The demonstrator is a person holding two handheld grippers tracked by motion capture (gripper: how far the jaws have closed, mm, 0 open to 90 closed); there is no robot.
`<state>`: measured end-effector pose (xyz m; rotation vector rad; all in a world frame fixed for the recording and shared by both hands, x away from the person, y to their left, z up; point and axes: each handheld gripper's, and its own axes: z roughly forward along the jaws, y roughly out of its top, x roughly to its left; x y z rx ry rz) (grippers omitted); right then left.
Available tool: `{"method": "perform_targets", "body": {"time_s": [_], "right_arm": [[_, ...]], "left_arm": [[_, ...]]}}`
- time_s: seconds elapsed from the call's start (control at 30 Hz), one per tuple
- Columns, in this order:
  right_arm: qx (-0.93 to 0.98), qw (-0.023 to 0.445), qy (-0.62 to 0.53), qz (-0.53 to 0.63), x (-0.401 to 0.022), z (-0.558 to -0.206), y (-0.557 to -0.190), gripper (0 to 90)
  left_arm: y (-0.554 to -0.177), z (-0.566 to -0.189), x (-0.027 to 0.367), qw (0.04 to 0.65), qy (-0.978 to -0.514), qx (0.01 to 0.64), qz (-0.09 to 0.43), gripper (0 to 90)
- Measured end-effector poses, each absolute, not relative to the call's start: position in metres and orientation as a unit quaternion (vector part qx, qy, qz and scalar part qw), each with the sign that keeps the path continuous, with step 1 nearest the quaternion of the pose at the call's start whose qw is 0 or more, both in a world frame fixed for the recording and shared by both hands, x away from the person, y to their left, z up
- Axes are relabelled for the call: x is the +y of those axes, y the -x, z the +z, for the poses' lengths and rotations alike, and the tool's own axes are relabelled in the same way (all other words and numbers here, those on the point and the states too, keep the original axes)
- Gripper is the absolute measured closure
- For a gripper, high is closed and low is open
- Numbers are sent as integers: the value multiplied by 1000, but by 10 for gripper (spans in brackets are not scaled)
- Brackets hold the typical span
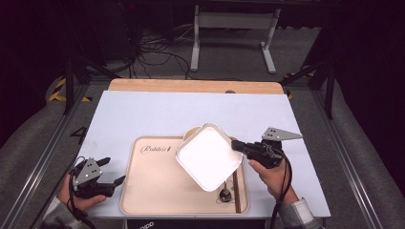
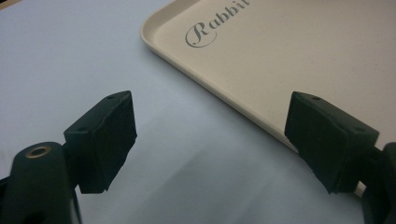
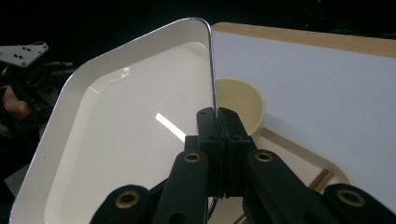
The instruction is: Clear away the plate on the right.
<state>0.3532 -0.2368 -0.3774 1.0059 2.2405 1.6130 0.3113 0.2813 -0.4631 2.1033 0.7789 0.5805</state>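
A white sheet (image 1: 157, 112) covers most of the wooden table (image 1: 191, 86), whose bare far edge shows at twelve o'clock. On the sheet, toward six o'clock, sits a beige tray (image 1: 153, 191) with "Rabbit" lettered near its far-left corner.

Above the tray's right half a white square plate (image 1: 207, 155) is held up off the surface, tilted with one corner pointing at twelve o'clock. The right gripper (image 1: 237, 144) comes in from about four o'clock and has the plate by its rim at three o'clock; in the right gripper view the two jaws are pressed together on the thin edge of the plate (image 3: 121, 140), nothing between them but that rim.

Behind the plate, at roughly eleven o'clock from it, a small cream bowl (image 1: 191, 131) peeks out at the tray's far edge; the right gripper view shows it (image 3: 238, 105) just past the plate's edge. Under the plate's near corner, around five o'clock on the tray, lie a dark spoon-like piece (image 1: 224, 193) and a thin brown stick (image 1: 236, 191), too small for me to make out further.

The left gripper (image 1: 114, 171) rests on the sheet at eight o'clock, just beside the tray's left edge. Its jaws stand wide apart, holding nothing, with the tray's rim (image 2: 210, 93) running between them.
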Motion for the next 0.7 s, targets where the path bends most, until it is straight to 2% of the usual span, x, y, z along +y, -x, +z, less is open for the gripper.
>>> {"method": "perform_targets", "body": {"time_s": [0.7], "right_arm": [[822,62,-272,496,-163,-402,-354,896]], "left_arm": [[-310,-461,287,413,-822,313,234,171]]}}
